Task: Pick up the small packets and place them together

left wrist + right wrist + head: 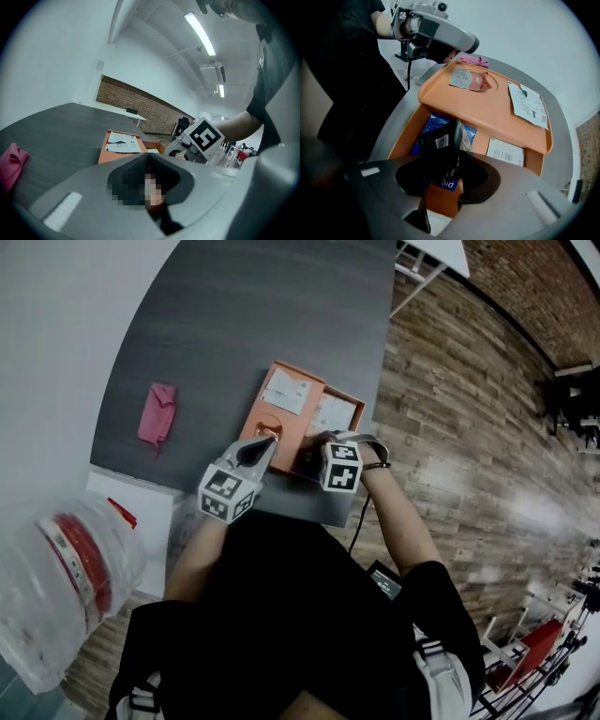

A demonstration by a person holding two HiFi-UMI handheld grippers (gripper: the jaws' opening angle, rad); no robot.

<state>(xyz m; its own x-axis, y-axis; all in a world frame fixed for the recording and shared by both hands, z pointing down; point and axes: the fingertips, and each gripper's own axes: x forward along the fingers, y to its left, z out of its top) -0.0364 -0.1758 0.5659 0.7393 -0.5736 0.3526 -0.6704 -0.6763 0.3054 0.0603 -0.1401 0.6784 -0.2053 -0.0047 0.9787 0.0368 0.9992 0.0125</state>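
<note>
An orange box (536, 161) stands open on the dark table (234, 315), its lid (497, 108) laid flat beside it. My right gripper (447, 159) points down into the box and is shut on a black packet (443, 138) with a barcode, which stands upright between the jaws. A silver and red packet (468, 80) lies loose on the lid. My left gripper (264, 442) hovers by the near end of the lid. A small reddish packet (154, 204) is pinched in its jaws, partly hidden by a mosaic patch.
A paper slip (528, 105) lies on the lid's far end. Inside the box are a blue printed sheet (426, 129) and a white labelled card (505, 152). A pink cloth (157, 415) lies on the table to the left. The table's edge (281, 507) is close to the person.
</note>
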